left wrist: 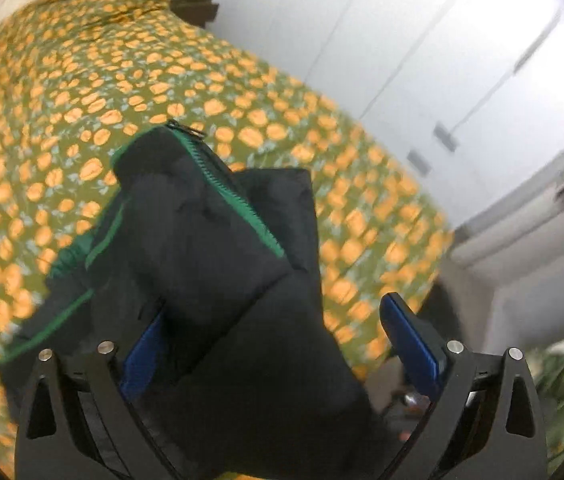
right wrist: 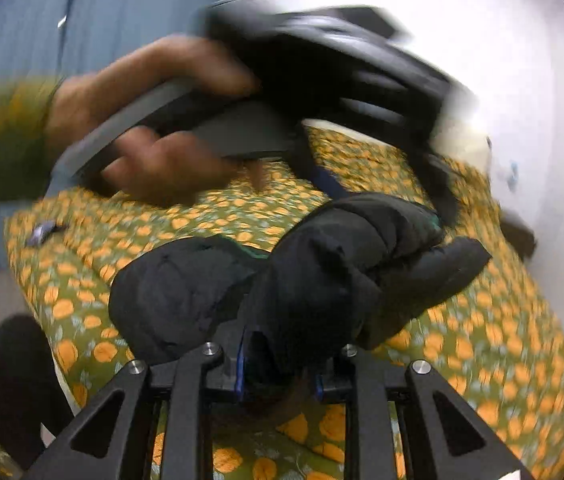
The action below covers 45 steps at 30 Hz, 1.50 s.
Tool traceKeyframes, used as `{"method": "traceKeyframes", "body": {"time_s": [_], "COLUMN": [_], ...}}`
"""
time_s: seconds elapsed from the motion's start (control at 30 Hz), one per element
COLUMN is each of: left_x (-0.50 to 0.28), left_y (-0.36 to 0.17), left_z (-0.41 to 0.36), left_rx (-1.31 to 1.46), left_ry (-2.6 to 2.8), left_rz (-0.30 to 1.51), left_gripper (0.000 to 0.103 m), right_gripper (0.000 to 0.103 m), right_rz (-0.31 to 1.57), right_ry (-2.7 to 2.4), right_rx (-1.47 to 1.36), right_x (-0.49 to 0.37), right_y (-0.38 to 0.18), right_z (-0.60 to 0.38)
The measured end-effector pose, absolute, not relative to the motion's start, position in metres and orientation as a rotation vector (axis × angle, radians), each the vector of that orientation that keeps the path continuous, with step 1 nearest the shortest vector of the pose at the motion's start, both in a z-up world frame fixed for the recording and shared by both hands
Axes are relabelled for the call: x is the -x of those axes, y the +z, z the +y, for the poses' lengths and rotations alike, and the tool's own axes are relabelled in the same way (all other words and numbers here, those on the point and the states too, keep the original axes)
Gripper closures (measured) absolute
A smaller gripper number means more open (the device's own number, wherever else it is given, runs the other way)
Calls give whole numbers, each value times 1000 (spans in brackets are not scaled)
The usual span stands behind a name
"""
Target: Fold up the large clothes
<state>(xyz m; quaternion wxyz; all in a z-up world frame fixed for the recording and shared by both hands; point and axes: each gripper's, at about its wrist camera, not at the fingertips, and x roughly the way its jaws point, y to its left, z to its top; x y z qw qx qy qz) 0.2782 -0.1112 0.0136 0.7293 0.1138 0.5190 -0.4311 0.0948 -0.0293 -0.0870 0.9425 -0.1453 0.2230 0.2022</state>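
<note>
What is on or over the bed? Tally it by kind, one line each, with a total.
Black jacket: 1
Grippers: 2, the left gripper and the right gripper
Hand: 1
Small purplish item, too blurred to identify: 1
Total: 5

A bed point(left wrist: 129, 64) covered with an olive-green bedspread point(right wrist: 502, 320) printed with orange flowers carries 1 black puffer jacket point(left wrist: 209, 232) with green zipper trim, bunched on the cover. A small dark object point(right wrist: 43, 232) lies near the bed's edge.
</note>
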Motion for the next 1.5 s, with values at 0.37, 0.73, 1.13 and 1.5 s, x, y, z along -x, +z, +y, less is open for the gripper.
{"method": "traceKeyframes", "body": {"time_s": [0.37,0.73,1.13,1.5], "left_x": [-274,-318,-291,-291], "left_y": [-40,-59,-145,-206], "left_z": [-129,83,226,247], "left_rx": [-654,-142,229,448], "left_ry": [-650,-475,-356,-378], "left_rz": [1113,1174,1217,1194], "left_gripper": [66,61,47,43], "right_gripper": [77,60,67,70], "right_rz": [477,609,902,1023], "right_ry": [404,532,715,635], "right_rx": [389,-7,52,84], "right_x": [-101,-134,-222,-242], "right_y": [-97,-89,-186,-225], "right_z": [-14,-61,84,99]}}
